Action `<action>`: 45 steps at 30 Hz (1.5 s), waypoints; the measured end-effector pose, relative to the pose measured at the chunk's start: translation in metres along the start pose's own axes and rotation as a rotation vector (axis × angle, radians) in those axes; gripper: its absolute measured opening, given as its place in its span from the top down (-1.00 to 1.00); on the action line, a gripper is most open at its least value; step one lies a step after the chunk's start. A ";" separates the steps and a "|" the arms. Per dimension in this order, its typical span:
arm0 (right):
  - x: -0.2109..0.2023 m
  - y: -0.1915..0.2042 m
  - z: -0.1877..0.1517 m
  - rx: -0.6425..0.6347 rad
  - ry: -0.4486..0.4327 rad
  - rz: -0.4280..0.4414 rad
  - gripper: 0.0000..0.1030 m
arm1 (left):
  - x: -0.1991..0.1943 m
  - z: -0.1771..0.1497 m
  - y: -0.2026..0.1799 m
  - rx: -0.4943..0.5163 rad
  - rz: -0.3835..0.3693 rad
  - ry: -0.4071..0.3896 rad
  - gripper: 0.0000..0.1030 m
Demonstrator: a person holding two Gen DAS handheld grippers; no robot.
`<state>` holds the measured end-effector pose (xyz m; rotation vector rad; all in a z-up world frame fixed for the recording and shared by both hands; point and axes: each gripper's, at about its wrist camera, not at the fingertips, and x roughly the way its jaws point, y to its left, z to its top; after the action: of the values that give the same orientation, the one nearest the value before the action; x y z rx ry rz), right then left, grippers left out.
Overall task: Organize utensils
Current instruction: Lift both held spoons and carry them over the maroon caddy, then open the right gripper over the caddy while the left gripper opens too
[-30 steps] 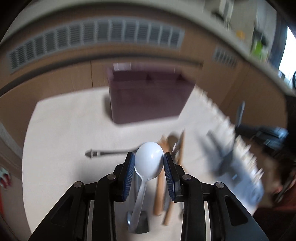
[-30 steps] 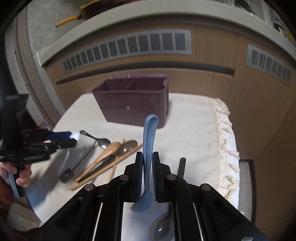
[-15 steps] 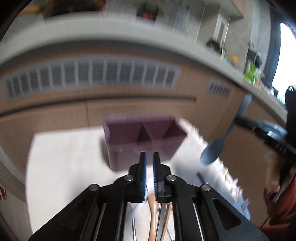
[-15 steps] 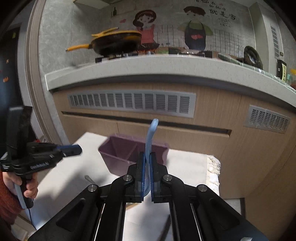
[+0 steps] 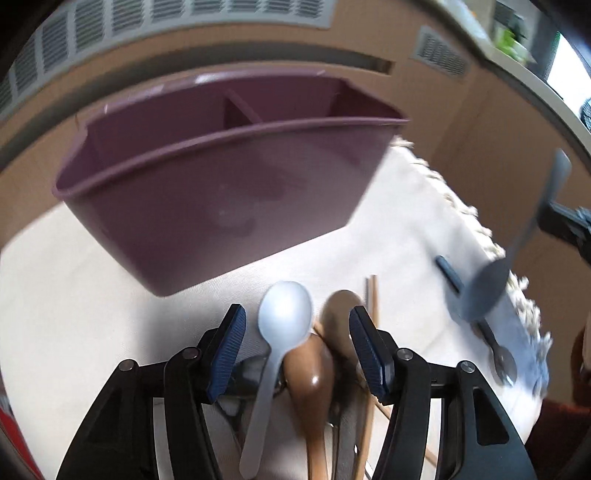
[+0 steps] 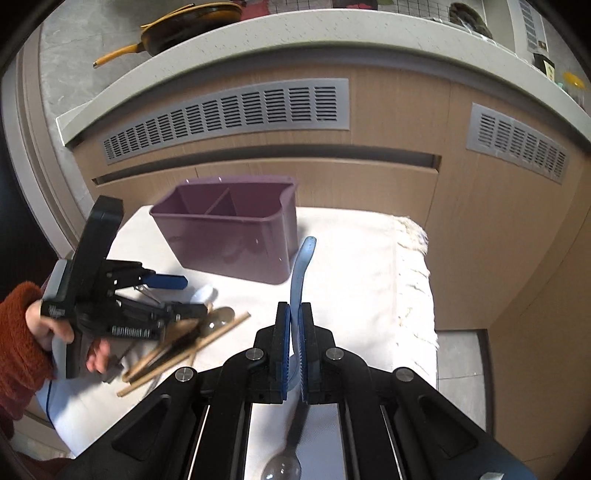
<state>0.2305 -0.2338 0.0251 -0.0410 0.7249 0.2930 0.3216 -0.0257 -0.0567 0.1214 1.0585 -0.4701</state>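
Note:
A purple two-compartment utensil caddy (image 5: 221,177) stands on a white cloth; it also shows in the right wrist view (image 6: 229,236). My left gripper (image 5: 295,328) is open, low over a pile with a white plastic spoon (image 5: 284,317), a wooden spoon (image 5: 310,373) and chopsticks (image 5: 371,332). The white spoon lies between the jaws, untouched as far as I can see. My right gripper (image 6: 291,314) is shut on a blue plastic spoon (image 6: 301,266), handle pointing up, in the air right of the caddy. That spoon shows in the left wrist view (image 5: 487,288).
A metal spoon with a dark handle (image 5: 498,354) lies on the cloth by its fringed right edge (image 6: 413,258). Wooden cabinet fronts with grey vents (image 6: 229,110) stand behind the cloth. A yellow-handled pan (image 6: 184,26) sits on the counter above.
My left gripper was shut and raised half a second ago; now it is open and down over the utensil pile near the caddy. My right gripper tilted down again, still holding the blue spoon.

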 end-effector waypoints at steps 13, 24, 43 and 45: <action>0.004 0.007 0.002 -0.010 -0.002 0.008 0.93 | 0.003 -0.004 0.007 -0.057 0.041 0.008 0.34; -0.001 0.021 0.007 -0.058 -0.023 -0.001 0.93 | -0.072 -0.041 -0.001 -0.136 0.013 -0.260 0.35; 0.018 0.044 0.160 -0.126 -0.227 -0.004 0.93 | -0.144 0.073 0.067 -0.375 -0.128 -0.892 0.33; 0.040 0.042 0.157 -0.123 -0.170 0.016 0.91 | -0.118 0.066 0.076 -0.418 -0.143 -0.850 0.29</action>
<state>0.3492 -0.1621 0.1194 -0.1257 0.5384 0.3518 0.3605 0.0587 0.0682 -0.4936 0.3076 -0.3620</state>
